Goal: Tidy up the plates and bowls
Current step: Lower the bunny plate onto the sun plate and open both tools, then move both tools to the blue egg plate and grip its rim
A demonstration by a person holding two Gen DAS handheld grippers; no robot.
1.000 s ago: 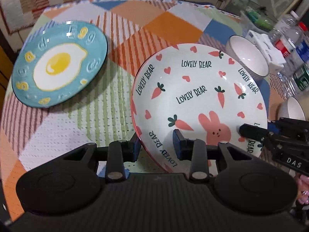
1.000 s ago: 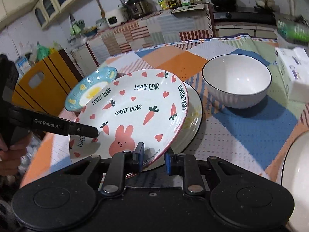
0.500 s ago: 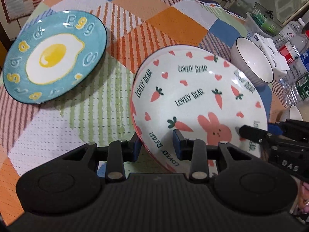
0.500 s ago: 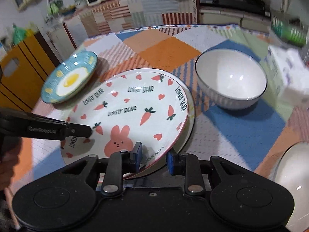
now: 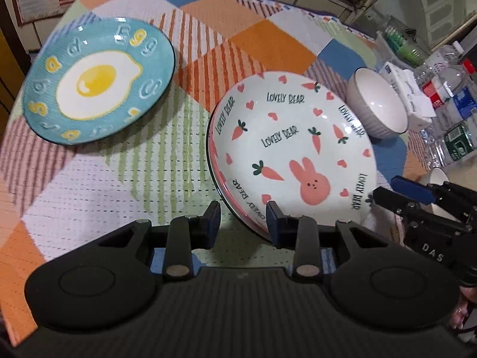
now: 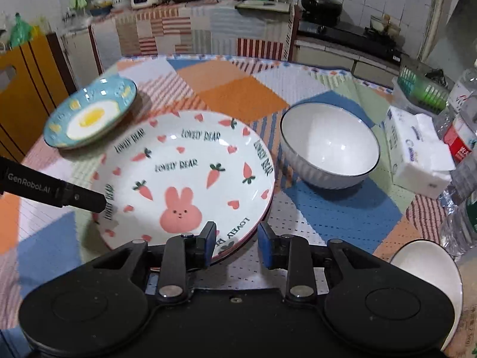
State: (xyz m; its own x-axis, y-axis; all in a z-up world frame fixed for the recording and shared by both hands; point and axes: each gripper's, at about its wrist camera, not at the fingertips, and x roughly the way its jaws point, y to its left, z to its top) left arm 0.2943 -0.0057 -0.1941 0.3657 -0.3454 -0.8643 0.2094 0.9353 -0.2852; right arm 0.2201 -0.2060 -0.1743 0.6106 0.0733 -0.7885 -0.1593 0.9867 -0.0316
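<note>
A white "Lovely Bear" rabbit plate [image 5: 293, 155] [image 6: 190, 176] rests on another plate, of which only a thin rim shows. My left gripper [image 5: 243, 219] is open, its fingers straddling the plate's near-left rim without touching it. My right gripper [image 6: 235, 238] is open, its fingers straddling the plate's near-right rim. A blue fried-egg plate [image 5: 98, 80] [image 6: 91, 113] lies to the far left. A white bowl [image 5: 377, 101] [image 6: 329, 143] stands right of the stack. Another white bowl [image 6: 429, 274] shows at the near right.
The table carries a patchwork cloth [image 5: 262, 38]. A tissue pack [image 6: 417, 146] and water bottles [image 5: 450, 95] crowd the right edge. A green crate [image 6: 423, 89] sits behind them. Wooden cabinet [image 6: 26, 80] stands left of the table.
Both grippers opened and let go of the rabbit plate, which settled level onto the plate beneath. Both cameras drew back slightly.
</note>
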